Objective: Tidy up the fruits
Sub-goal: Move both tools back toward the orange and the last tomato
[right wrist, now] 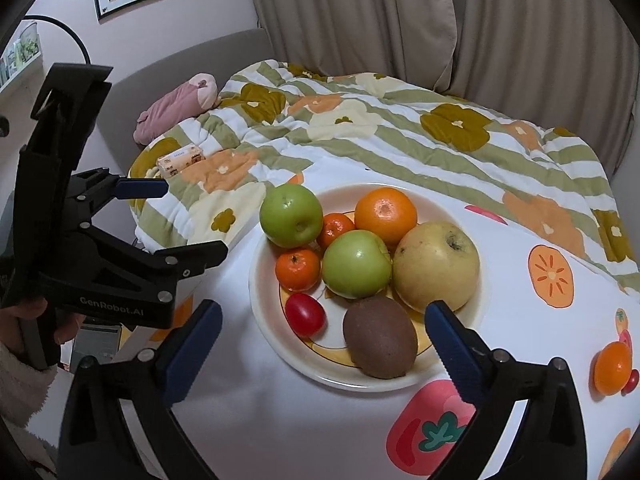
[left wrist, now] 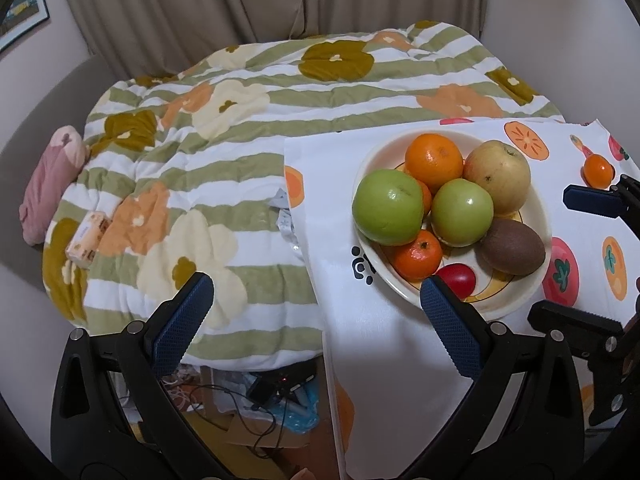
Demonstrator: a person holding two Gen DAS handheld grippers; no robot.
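Both grippers, left [left wrist: 316, 300] and right [right wrist: 322, 330], gape empty; bowl [right wrist: 264, 320] nearly full, one tangerine [right wrist: 612, 368] left outside.

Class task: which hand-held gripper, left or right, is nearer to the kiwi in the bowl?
Right. The right hand-held gripper is open, its fingers either side of the kiwi. The left hand-held gripper hangs open off the bowl's left edge.

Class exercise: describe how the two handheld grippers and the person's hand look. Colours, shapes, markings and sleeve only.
Both the left gripper and right gripper have matte black angular frames with silver bolts and blue cross-hatched fingertip pads. White "GenRobot.AI" lettering marks the left one's side. The person's hand wears a fuzzy pale sleeve.
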